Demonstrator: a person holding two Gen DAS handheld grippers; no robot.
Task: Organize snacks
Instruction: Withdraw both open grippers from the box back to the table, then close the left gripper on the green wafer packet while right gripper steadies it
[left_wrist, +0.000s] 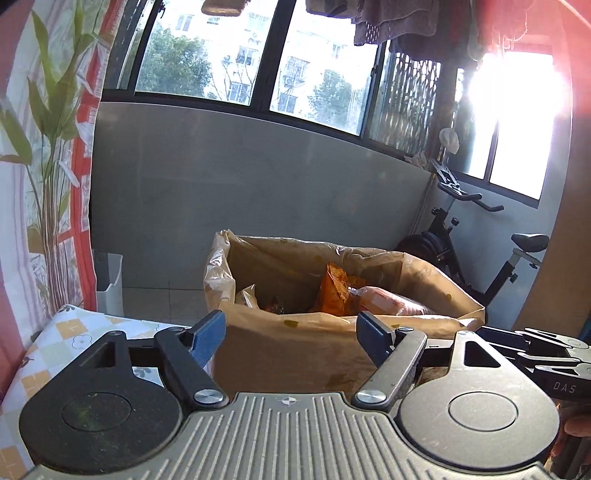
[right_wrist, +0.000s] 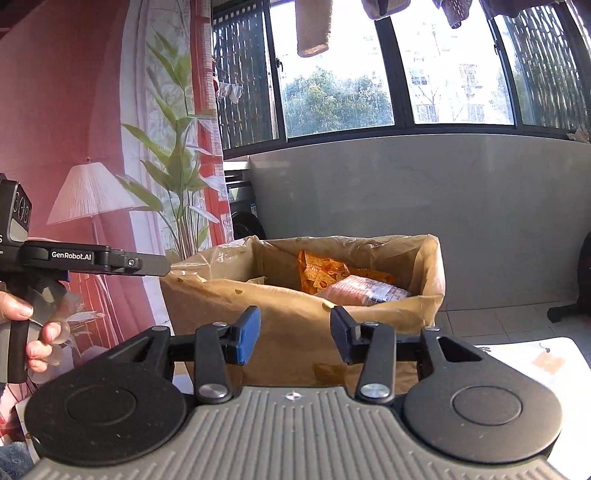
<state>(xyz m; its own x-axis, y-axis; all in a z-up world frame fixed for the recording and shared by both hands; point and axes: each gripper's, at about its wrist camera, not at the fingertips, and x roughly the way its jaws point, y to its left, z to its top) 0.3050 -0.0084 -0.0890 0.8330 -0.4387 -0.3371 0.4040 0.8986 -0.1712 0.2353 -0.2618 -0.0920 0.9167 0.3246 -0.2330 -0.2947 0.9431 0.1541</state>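
Snack packets, an orange bag (left_wrist: 334, 291) and a pink pack (left_wrist: 391, 303), lie inside the plastic-lined cardboard box (left_wrist: 295, 354) on the table (left_wrist: 92, 328). Nearest, left tool (left_wrist: 291, 334) and right tool (right_wrist: 295, 334) hover released, empty, before the box's near wall.

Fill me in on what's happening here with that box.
A person holds a handheld gripper in each hand, both aimed at a cardboard box lined with a clear plastic bag. The left gripper and right gripper are open and hold nothing. An orange snack bag and a pink packet already lie in the box. The person's left hand shows in the right wrist view, gripping its handle. Neither gripper touches a snack.
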